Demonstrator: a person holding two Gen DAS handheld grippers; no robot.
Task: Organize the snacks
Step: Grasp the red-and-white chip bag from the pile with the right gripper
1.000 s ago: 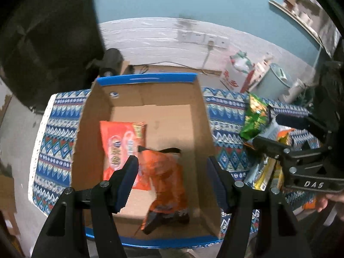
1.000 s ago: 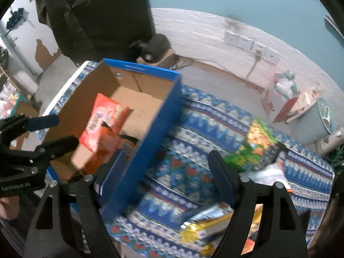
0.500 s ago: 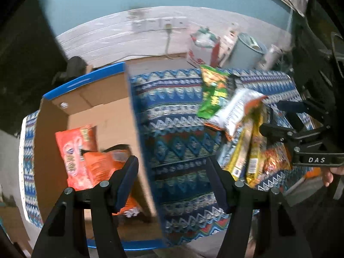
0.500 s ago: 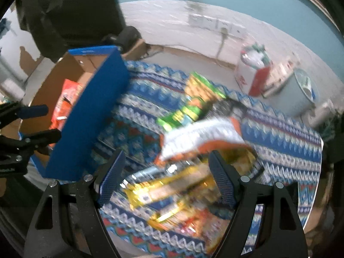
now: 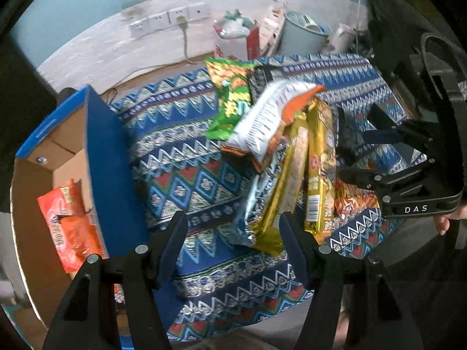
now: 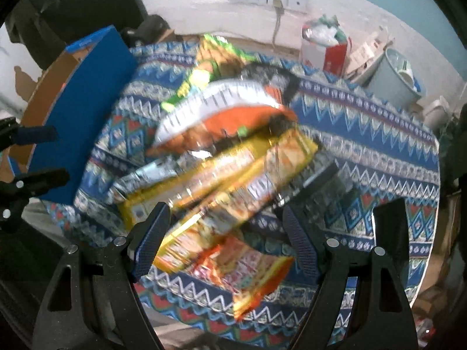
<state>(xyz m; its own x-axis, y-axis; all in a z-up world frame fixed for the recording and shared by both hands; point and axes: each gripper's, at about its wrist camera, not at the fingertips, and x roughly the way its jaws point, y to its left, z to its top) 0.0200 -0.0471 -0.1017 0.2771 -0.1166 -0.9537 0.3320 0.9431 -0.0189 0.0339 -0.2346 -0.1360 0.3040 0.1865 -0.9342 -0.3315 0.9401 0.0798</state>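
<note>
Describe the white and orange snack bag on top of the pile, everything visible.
The white and orange snack bag is a glossy, puffy foil pouch, white with black print on the upturned face, orange at one end and along the edges. It lies tilted atop the pile on the patterned tablecloth, overlapping the green bag and resting on the long gold packets. No claw touches it.

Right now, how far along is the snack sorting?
Early stage. Done: two orange packets lie in the cardboard box. In hand: nothing; the left gripper and right gripper are both open over the pile. Left: the green bag, white-and-orange bag, gold packs and others lie on the patterned cloth.
</note>
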